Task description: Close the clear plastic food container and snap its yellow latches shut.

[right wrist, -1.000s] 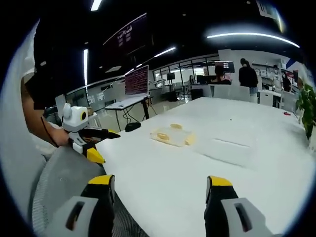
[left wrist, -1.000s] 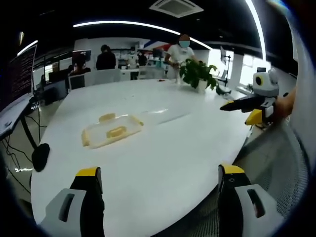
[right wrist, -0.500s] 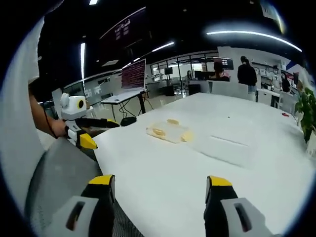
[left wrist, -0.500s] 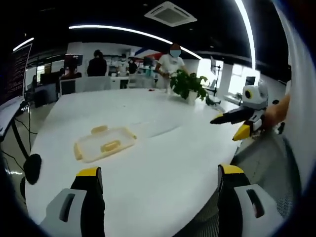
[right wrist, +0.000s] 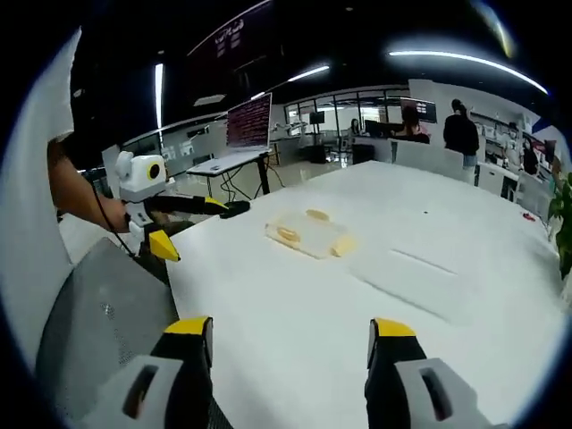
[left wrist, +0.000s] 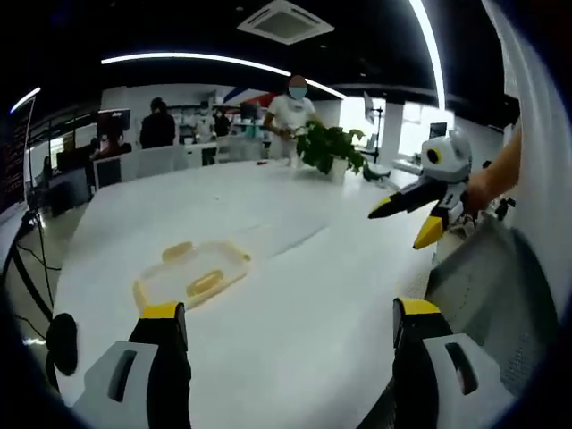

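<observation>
White table (left wrist: 295, 295) carries the clear container (left wrist: 189, 274), apparently light, slippery and flexible; best pressed at its yellow latches (left wrist: 204, 283); left gripper (left wrist: 284, 357) and right gripper (right wrist: 288, 366) gape wide, empty.

Bright ceiling light strips (left wrist: 188, 59), glare on white table (right wrist: 465, 295), fisheye-warped edges, soft focus

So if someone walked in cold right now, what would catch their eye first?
Probably the clear container lid with yellow latches, lying flat on the big white table, its clear base set apart beside it. Then the two tools, left tool and right tool, both open and short of it, and the potted plant at the far edge.
</observation>
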### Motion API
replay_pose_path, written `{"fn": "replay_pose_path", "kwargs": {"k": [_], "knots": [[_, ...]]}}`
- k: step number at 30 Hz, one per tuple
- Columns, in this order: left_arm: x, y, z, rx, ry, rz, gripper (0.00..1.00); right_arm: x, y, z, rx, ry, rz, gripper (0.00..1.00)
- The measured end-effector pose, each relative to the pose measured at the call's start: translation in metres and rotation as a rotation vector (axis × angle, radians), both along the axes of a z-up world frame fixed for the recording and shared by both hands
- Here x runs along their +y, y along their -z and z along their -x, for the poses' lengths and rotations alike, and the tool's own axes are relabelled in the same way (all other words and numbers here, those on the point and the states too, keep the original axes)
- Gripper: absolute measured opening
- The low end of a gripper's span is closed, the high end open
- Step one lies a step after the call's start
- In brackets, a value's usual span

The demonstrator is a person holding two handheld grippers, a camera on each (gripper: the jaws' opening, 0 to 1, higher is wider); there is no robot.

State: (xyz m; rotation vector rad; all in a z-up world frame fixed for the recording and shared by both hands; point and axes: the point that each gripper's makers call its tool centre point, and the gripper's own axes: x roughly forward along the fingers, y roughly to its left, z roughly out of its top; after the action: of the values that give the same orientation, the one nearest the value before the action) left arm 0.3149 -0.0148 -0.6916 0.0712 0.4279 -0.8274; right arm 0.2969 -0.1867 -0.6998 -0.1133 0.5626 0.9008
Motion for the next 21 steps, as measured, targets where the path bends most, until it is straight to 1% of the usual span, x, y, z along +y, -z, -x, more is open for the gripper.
{"fn": "replay_pose_path", "kwargs": {"k": [3,11,20,21], "knots": [[0.001,0.003,-0.007,-0.007,0.013,-0.017,0.94,0.000,0.003,-0.010,-0.005,-0.007,0.005,0.71],[0.006,0.008,-0.024,0.001,0.026,-0.029,0.93,0.008,0.009,-0.034,-0.011,-0.022,0.001,0.71],[0.014,0.011,-0.045,0.005,0.019,-0.039,0.93,0.021,0.009,-0.054,-0.027,-0.059,0.004,0.70],[0.015,0.012,-0.049,0.007,0.020,-0.037,0.93,0.022,0.009,-0.060,-0.032,-0.064,0.008,0.70]]}}
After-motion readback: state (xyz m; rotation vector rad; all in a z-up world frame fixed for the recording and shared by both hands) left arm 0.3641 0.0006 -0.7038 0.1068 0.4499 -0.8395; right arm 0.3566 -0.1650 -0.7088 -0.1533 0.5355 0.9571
